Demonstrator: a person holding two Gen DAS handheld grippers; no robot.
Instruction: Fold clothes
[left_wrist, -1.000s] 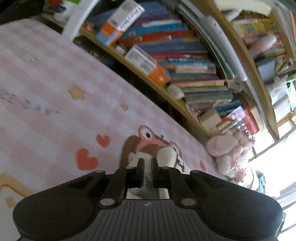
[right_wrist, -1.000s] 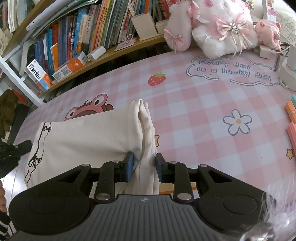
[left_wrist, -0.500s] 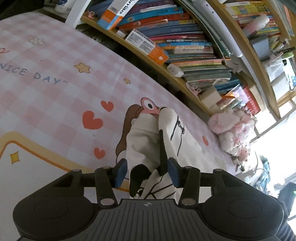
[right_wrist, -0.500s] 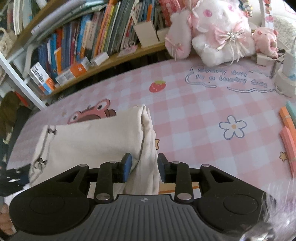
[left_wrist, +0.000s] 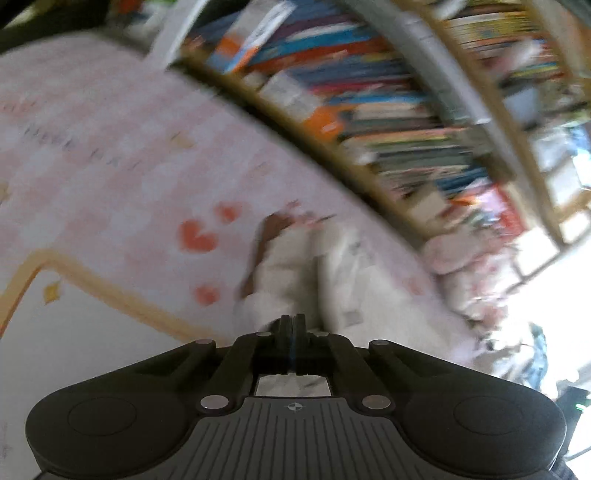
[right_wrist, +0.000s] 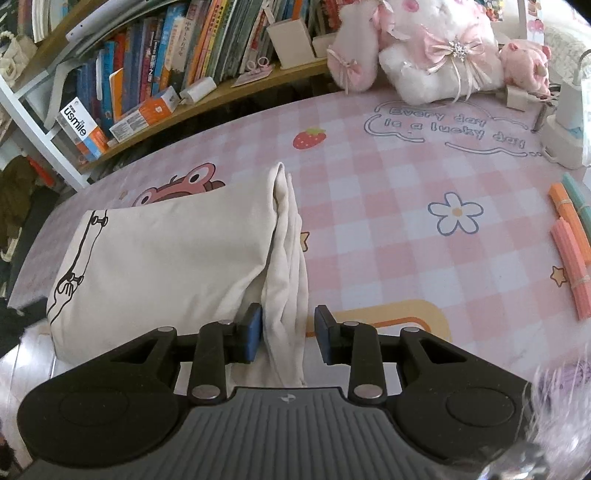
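Observation:
A cream garment (right_wrist: 166, 258) with a black line drawing lies folded on the pink checked table mat (right_wrist: 388, 184). Its bunched right edge runs toward me between the blue pads of my right gripper (right_wrist: 288, 332). The left pad touches the cloth and a narrow gap shows at the right pad, so the jaws stand open around it. The left wrist view is blurred by motion. There my left gripper (left_wrist: 292, 325) is shut with nothing visible between its fingers, just short of the garment's (left_wrist: 288, 266) near end.
A bookshelf (right_wrist: 166, 74) packed with books runs along the table's far side. Pink and white plush toys (right_wrist: 436, 55) sit at the back right. Coloured stick bundles (right_wrist: 570, 251) lie at the right edge, beside a white device (right_wrist: 565, 125).
My left gripper opened around the garment's end, then shut with nothing in it and drew back slightly; it has left the right wrist view. The right gripper has hardly moved.

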